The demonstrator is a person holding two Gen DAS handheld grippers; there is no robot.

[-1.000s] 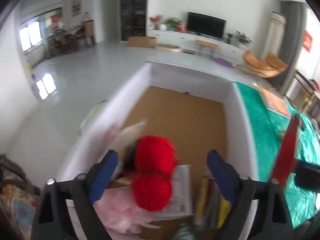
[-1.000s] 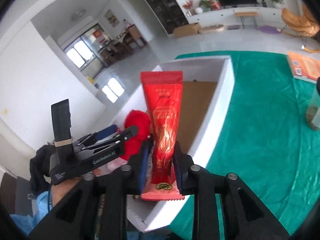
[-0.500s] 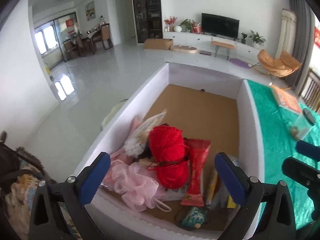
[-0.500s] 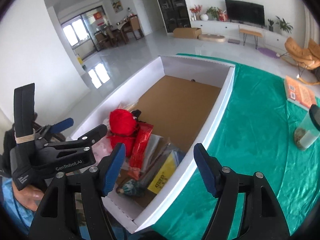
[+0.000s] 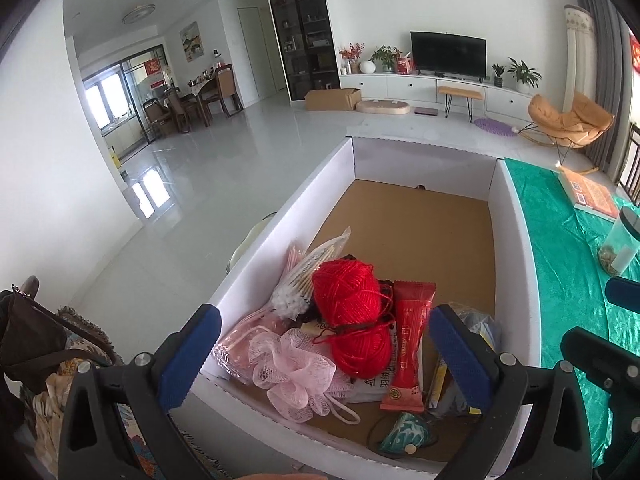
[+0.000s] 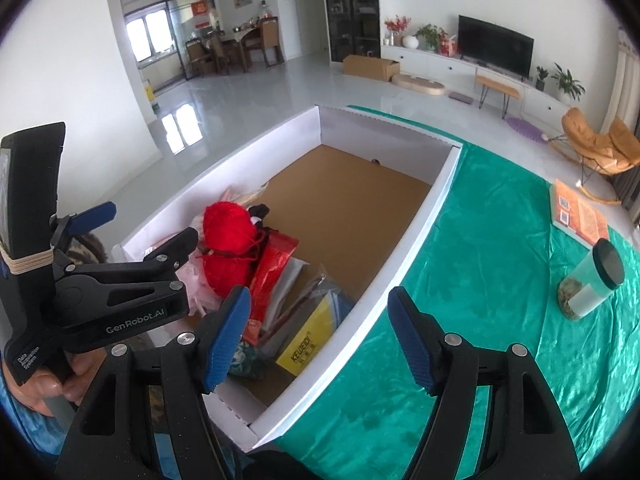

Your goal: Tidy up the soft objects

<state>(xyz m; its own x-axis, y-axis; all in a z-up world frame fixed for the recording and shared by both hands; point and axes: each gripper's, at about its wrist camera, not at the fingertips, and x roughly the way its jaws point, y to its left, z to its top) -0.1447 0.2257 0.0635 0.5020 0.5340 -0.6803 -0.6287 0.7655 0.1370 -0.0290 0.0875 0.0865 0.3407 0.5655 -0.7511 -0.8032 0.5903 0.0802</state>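
Both grippers, left [image 5: 324, 350] and right [image 6: 320, 336], spread wide and empty above white box [image 5: 516, 248] on green cloth [image 6: 500, 280]; inside, red yarn [image 5: 352, 320] touching red packet [image 5: 408, 356] and pink pouf [image 5: 296, 376].

Red yarn [image 5: 352, 316], pink pouf [image 5: 296, 376], red sachet [image 5: 408, 348] piled in box [image 5: 280, 248].
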